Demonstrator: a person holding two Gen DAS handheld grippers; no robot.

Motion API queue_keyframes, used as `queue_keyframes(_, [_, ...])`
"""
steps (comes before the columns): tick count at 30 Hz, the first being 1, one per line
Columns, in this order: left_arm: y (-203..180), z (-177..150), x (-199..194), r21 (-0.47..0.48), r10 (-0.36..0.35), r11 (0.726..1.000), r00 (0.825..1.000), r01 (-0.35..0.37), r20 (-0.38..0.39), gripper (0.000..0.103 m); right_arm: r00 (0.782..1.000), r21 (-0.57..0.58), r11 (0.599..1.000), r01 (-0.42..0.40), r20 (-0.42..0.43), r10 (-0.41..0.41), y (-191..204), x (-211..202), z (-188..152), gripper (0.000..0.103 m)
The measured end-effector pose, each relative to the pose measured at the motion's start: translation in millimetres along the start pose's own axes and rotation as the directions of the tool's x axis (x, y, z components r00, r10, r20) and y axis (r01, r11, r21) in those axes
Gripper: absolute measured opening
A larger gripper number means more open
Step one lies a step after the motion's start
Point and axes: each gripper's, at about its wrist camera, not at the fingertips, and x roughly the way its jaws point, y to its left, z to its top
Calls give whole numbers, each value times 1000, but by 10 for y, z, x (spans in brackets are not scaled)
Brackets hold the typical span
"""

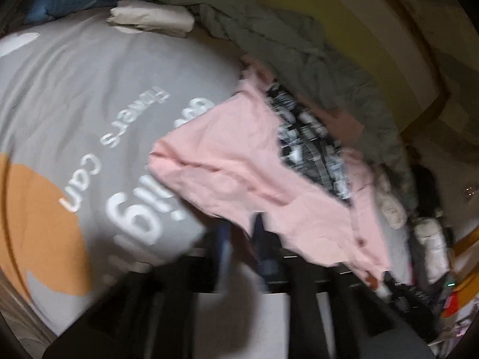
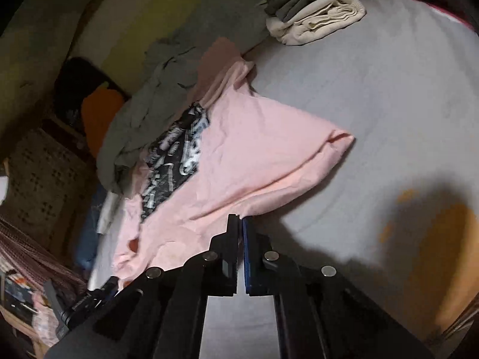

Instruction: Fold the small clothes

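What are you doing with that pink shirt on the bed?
A person is folding small clothes with a two-finger gripper in each hand. The right gripper is pinched shut on the edge of the pink shirt, which has a black-and-white print. The left gripper is at another edge of the shirt, but the blur hides whether it grips. The shirt lies crumpled on the grey bedspread. A folded beige garment already sits further back, beside a loose grey-green cloth.

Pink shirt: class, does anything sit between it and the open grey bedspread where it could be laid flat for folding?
Nothing visible does. The pink shirt, pinched at its hem by the right gripper, has bare grey bedspread beside it; the folded clothes lie farther back.
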Motion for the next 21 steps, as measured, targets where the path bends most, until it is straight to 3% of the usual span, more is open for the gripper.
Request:
queue_keyframes(1, [22, -33, 17, 9, 32, 999, 999, -32, 4, 42, 1000, -7, 1000, 22, 5, -22, -12, 7, -16, 5])
queue_keyframes(3, [75, -110, -6, 2, 5, 1000, 1000, -5, 19, 42, 997, -11, 997, 80, -2, -80, -56, 43, -70, 21])
queue_keyframes(5, [79, -138, -20, 4, -9, 1000, 1000, 9, 27, 45, 999, 13, 999, 43, -5, -43, -103, 32, -137, 39])
queue_keyframes(8, [81, -118, 4, 2, -36, 999, 999, 36, 30, 42, 1000, -14, 1000, -3, -3, 3, -38, 34, -178, 55])
queue_keyframes(9, [66, -104, 21, 6, -49, 999, 998, 49, 29, 29, 999, -29, 999, -29, -16, 29, 0, 62, -173, 55])
queue_keyframes(10, [41, -83, 47, 15, -66, 998, 998, 66, 21, 4, 997, -36, 998, -60, -42, 58, 30, 110, -156, 44])
queue_keyframes(11, [16, -63, 79, 23, -81, 996, 997, 80, 10, 1, 997, -41, 997, -59, -60, 57, 61, 161, -136, 12])
queue_keyframes(12, [-23, -42, 78, 33, -54, 998, 998, 53, 29, 1, 997, -55, 998, -31, -66, 27, 98, 193, -115, 6])
queue_keyframes(16, [-191, 176, -9, 66, -54, 997, 993, 48, 103, 1, 1000, -81, 997, -12, 2, 13, 214, 144, 70, 5])
queue_keyframes(21, [-363, 686, 186, 77, -15, 997, 997, 9, 73, 1, 998, -133, 991, -3, 63, 12, 483, 242, 527, 5])
